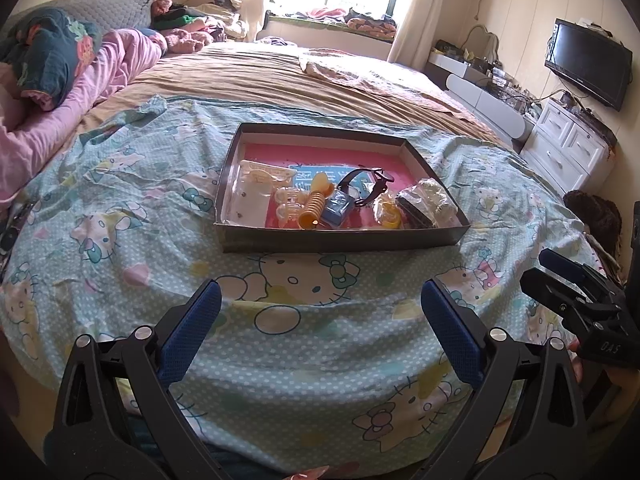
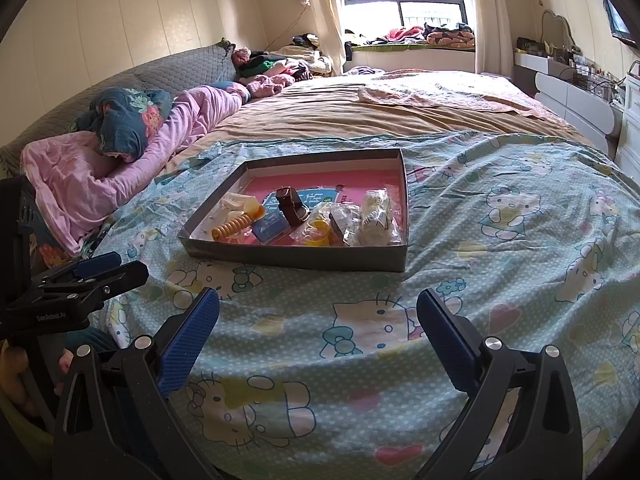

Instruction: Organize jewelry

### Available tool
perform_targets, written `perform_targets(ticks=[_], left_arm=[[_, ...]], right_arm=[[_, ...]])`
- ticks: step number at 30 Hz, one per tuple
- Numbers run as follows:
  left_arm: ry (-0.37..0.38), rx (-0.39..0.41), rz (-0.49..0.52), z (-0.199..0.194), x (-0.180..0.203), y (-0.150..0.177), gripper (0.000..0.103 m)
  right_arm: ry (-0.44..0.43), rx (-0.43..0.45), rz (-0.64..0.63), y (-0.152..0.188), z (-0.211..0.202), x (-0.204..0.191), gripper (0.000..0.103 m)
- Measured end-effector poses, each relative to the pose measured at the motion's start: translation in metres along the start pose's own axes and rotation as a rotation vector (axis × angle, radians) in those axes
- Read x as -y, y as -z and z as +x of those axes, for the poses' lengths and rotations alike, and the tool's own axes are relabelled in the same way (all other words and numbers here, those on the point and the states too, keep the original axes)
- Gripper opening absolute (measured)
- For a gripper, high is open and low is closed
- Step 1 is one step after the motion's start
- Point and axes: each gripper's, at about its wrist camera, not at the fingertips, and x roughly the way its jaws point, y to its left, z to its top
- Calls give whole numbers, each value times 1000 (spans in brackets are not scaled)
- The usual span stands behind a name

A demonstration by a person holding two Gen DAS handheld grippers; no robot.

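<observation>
Box: shallow box [image 1: 340,236] sits on the cartoon cat sheet [image 1: 280,344], in the middle of both views.
Jewelry: all of it lies inside the box, none on the sheet. Dark watch [image 1: 366,186] near the middle, orange spiral band [image 1: 314,204] to its left, blue little box [image 1: 340,206] between them, clear bags [image 1: 426,200] at the right end.
Left gripper [image 1: 320,304]: low in the frame, jaws wide apart, holding nothing, well apart from the box.
Right gripper [image 2: 318,312]: low in its frame too, jaws wide apart, holding nothing.
Step now: I think it is reaching in for 1 piece.
Do it well: pick 1 thing at a time. Come down slowly over the low box wall. Pinch the watch by its strap. The bags look slippery, so grab a corner.
</observation>
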Motion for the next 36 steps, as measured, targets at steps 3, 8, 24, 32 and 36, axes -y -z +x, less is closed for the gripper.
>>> perform_targets(ticks=[3, 8, 24, 32, 36], left_arm=[[0, 0, -2, 0, 0, 0, 94], [0, -2, -2, 0, 1, 0, 94], [-17, -4, -6, 0, -2, 0, 94], [-18, -10, -7, 1, -3, 1, 94], [-16, -15, -5, 2, -4, 2, 94]], right_arm=[[0, 1, 0, 0, 0, 0, 98], [0, 0, 0, 0, 0, 0, 98], [0, -1, 3, 1, -1, 2, 98], [1, -1, 3, 2, -2, 4, 98], [4, 0, 3, 2, -2, 4, 98]])
